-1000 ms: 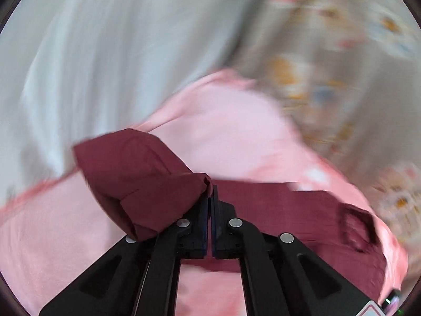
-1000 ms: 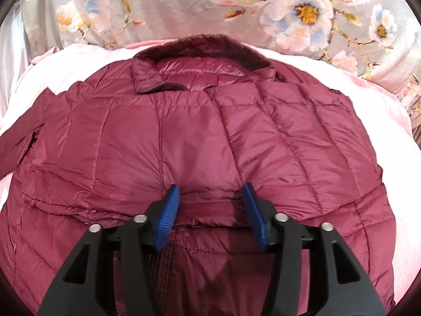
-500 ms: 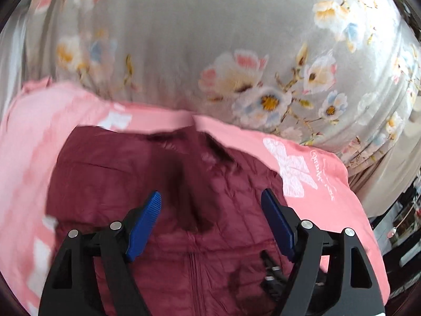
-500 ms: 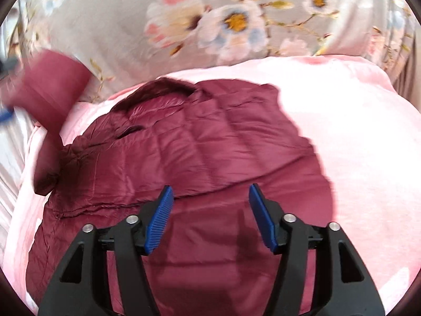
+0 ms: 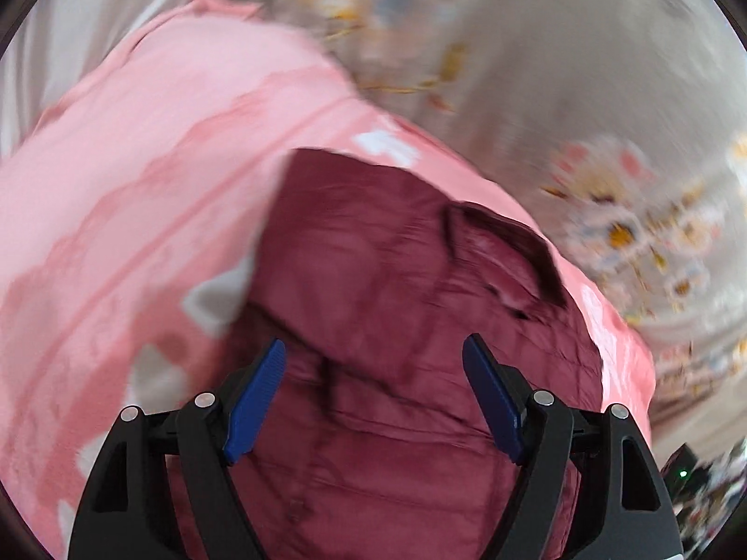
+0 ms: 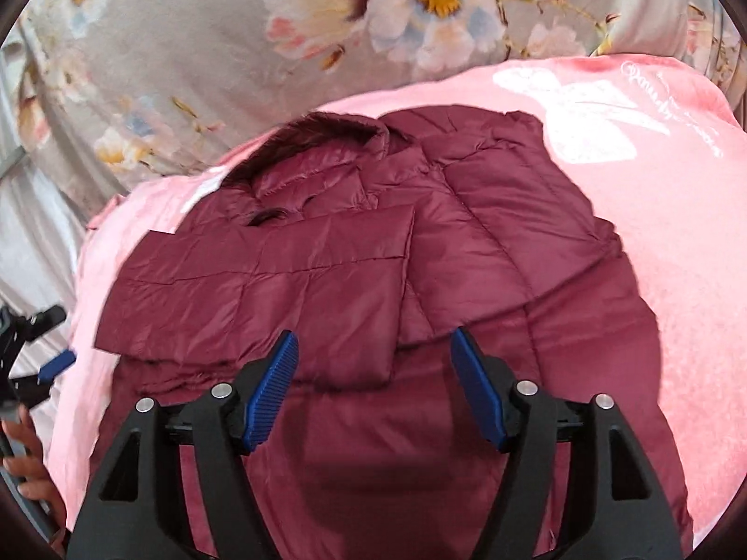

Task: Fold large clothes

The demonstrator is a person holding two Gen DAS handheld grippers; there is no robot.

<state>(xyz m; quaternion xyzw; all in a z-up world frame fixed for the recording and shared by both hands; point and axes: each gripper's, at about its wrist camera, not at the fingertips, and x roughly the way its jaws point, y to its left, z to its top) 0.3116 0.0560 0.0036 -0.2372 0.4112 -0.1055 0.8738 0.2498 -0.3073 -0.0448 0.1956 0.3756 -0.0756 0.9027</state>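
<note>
In the right wrist view, at the far left edge, a person's hand (image 6: 28, 457) grips the left claw (image 6: 51, 366), of which only a blue pad and black frame show; the left wrist view shows its jaws spread wide over the cloth with nothing between them. Right of it lies the maroon quilted down jacket (image 6: 490, 242), spread flat on a pink blanket (image 6: 677, 233) that covers the bed. One sleeve (image 6: 261, 280) is folded across the jacket's chest, its cuff end toward the left, and the collar (image 6: 336, 128) points away toward the grey floral curtain (image 6: 196, 46) hanging behind the bed. In the foreground the right claw (image 6: 373, 389) hovers over the jacket's lower half, its jaws apart and empty, the blue pads clear of the fabric. Farther right, the blanket carries a white bow print (image 6: 574, 112) and a line of white cursive writing (image 6: 672, 107) beside it, too small and curved to read. The left wrist view is blurred, showing the same jacket (image 5: 373, 280) on the blanket (image 5: 140, 163) below its claw (image 5: 373, 401).
</note>
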